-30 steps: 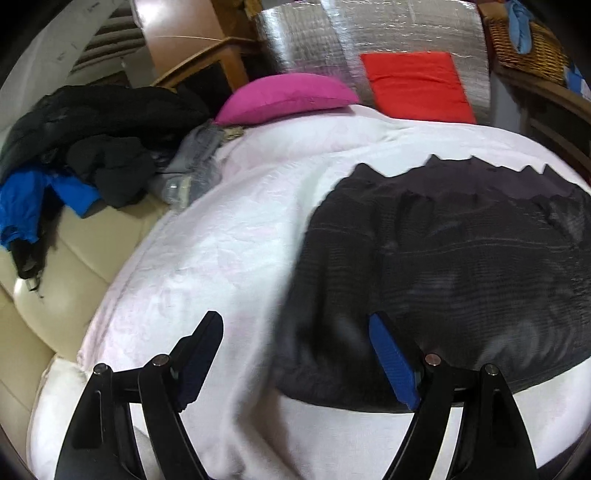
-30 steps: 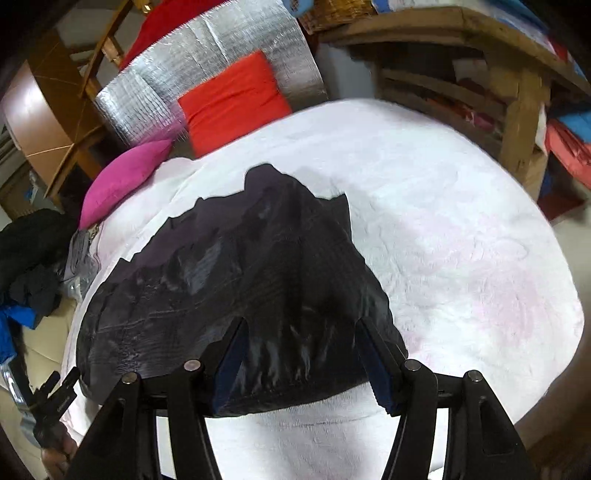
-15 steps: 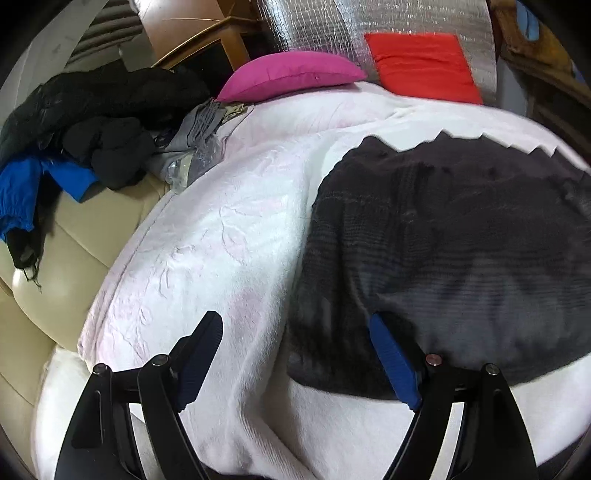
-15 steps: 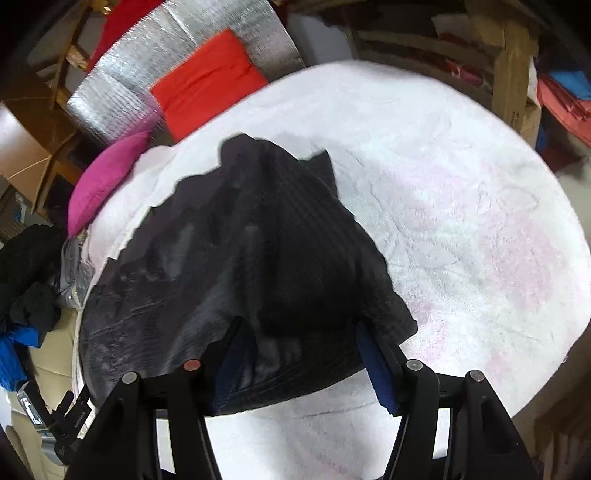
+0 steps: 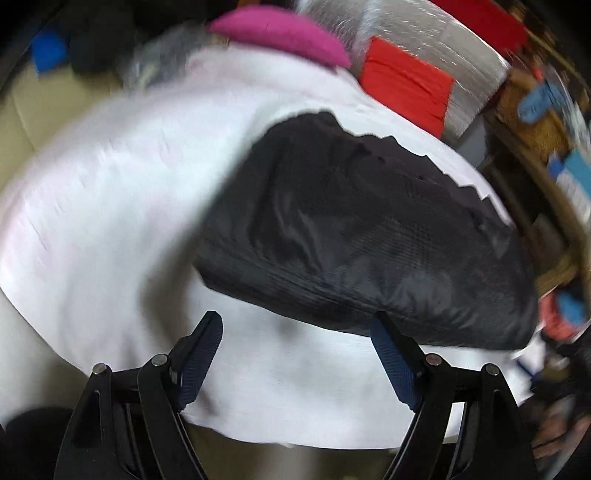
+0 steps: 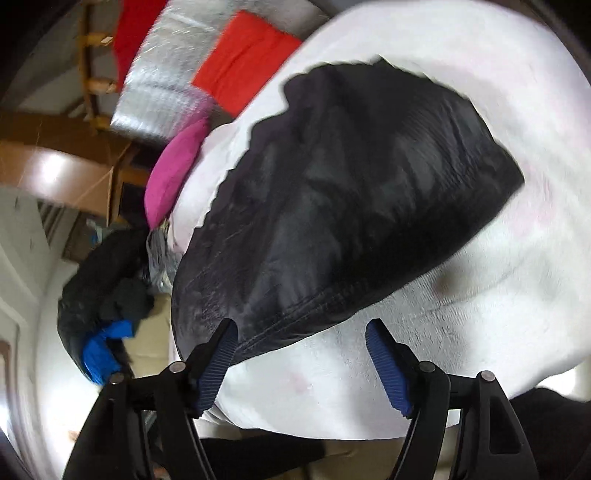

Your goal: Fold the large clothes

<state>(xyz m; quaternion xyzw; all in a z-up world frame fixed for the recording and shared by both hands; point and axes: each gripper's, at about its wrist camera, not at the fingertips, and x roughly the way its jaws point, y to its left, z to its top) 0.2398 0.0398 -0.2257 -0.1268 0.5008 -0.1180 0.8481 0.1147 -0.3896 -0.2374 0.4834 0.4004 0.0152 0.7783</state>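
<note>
Left wrist view, left to right: blurred pile of dark clothes [image 5: 92,48] with a blue piece at far left, pink cushion [image 5: 280,31] up top, white blanket [image 5: 110,206] across the middle, black garment [image 5: 362,236] lying folded on it right of centre, red cushion [image 5: 406,79] against silver padding [image 5: 443,40] beyond. Left tool [image 5: 297,354] is spread wide, nothing between its fingers; right pad tip sits at the garment's near hem, contact unclear due to blur. Right wrist view, left to right: dark pile at left edge, pink cushion, then the same garment on the blanket, scalloped edge on its far side, stitched hem nearest the camera. Right tool [image 6: 301,354] also spread wide and empty; its left finger [image 6: 218,354] overlaps the hem corner, touching or not, cannot tell. Right finger is over bare blanket.
</note>
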